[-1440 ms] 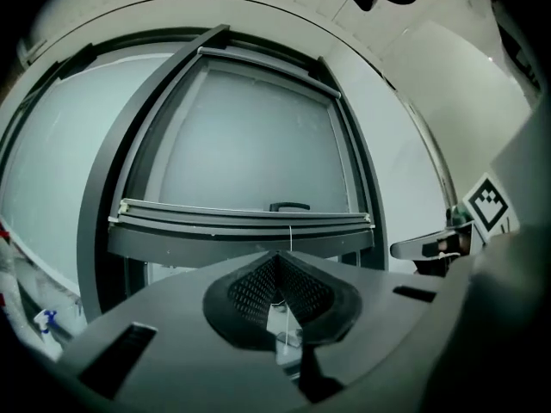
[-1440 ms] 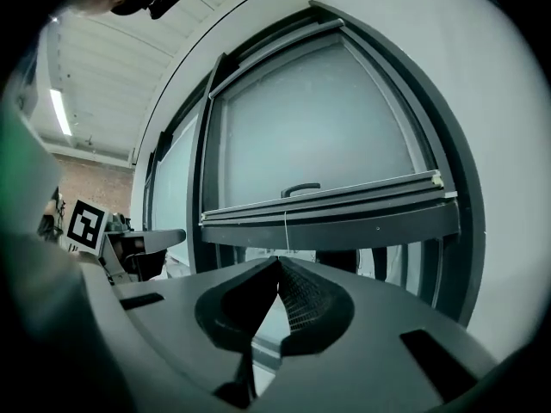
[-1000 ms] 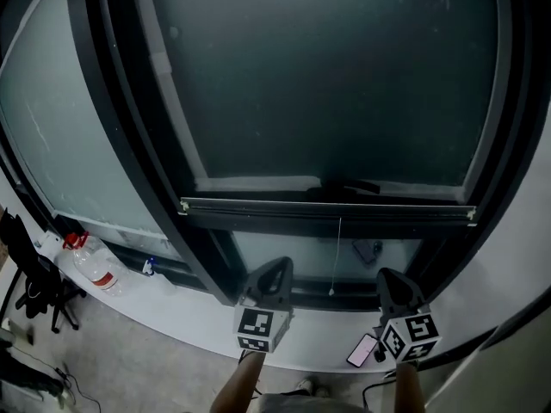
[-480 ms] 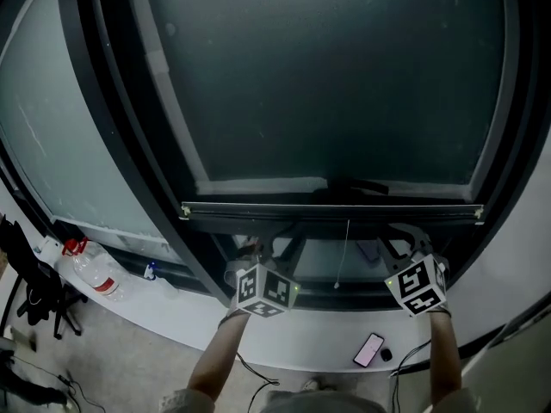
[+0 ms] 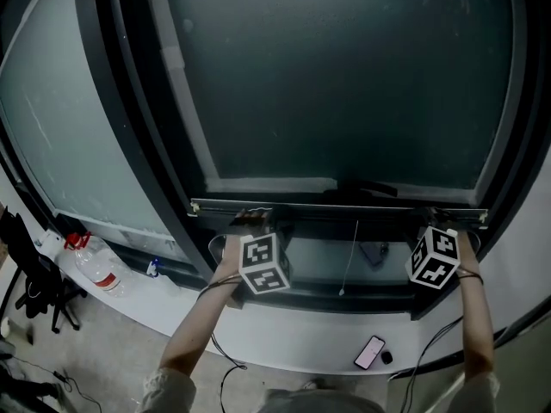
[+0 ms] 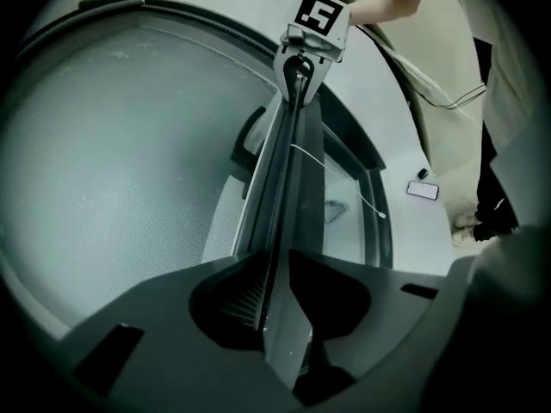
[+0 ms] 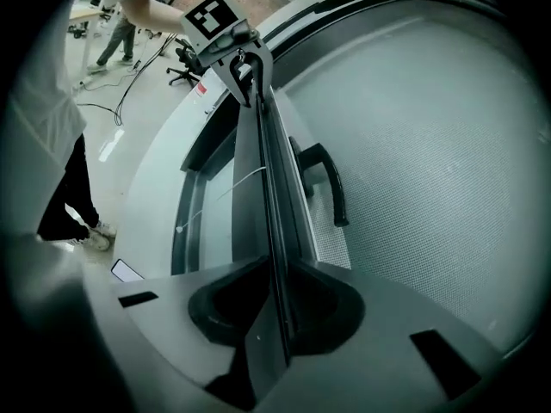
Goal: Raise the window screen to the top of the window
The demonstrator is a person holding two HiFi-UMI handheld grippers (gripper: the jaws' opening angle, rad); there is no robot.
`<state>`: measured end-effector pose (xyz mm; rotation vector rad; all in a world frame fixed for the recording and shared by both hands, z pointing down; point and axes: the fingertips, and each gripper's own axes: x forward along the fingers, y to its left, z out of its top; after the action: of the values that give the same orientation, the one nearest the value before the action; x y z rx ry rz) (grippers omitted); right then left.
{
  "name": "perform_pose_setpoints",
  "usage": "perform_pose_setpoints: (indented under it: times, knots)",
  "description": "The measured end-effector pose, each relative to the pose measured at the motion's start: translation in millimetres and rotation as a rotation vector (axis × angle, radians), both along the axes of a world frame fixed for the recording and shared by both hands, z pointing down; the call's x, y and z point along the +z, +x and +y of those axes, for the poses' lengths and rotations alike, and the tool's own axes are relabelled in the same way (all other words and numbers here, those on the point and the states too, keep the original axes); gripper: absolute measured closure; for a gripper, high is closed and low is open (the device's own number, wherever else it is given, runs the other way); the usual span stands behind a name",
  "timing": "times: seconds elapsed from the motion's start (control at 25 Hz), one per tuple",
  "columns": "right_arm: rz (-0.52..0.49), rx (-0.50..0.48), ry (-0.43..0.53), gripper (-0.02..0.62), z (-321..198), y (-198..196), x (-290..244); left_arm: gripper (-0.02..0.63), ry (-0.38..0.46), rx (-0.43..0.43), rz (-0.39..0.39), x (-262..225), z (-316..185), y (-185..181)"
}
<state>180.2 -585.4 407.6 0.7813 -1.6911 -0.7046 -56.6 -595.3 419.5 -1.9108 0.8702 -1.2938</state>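
Note:
The window screen's dark mesh (image 5: 344,84) covers the pane, and its bottom bar (image 5: 344,206) runs level a little above the sill. My left gripper (image 5: 250,217) is shut on the bar's left part, its marker cube just below. My right gripper (image 5: 444,217) is shut on the bar's right end. In the left gripper view the bottom bar (image 6: 288,170) passes between the left gripper's (image 6: 274,310) jaws and runs on to the right gripper (image 6: 301,58). The right gripper view mirrors this: the bottom bar (image 7: 267,196) is clamped in the right gripper (image 7: 277,318).
A thin pull cord (image 5: 351,256) hangs from the bar's middle. A black window handle (image 7: 331,188) sits behind the mesh. On the white sill (image 5: 284,342) lies a phone (image 5: 370,349). A water bottle (image 5: 93,265) and an office chair (image 5: 34,286) are at the left.
Both grippers have risen from beside the sill to the screen's bottom bar and now clamp it. The bar itself sits at about the same height.

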Motion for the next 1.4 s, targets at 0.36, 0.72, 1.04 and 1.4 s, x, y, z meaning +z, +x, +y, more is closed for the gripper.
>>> perform_pose_setpoints:
  times: [0.36, 0.72, 1.04, 1.4]
  knots:
    - [0.046, 0.012, -0.007, 0.565, -4, 1, 0, 0.518, -0.016, -0.047, 0.0, 6, -14, -14]
    - [0.082, -0.001, -0.05, 0.566, -3, 1, 0, 0.542, -0.126, -0.011, -0.024, 6, -14, -13]
    - [0.06, -0.008, -0.103, 0.565, -4, 0, -1, 0.575, -0.182, 0.034, -0.115, 4, -14, -15]
    - [0.145, -0.003, -0.222, 0.573, -4, 0, 0, 0.583, -0.197, 0.026, -0.179, 5, -15, -14]
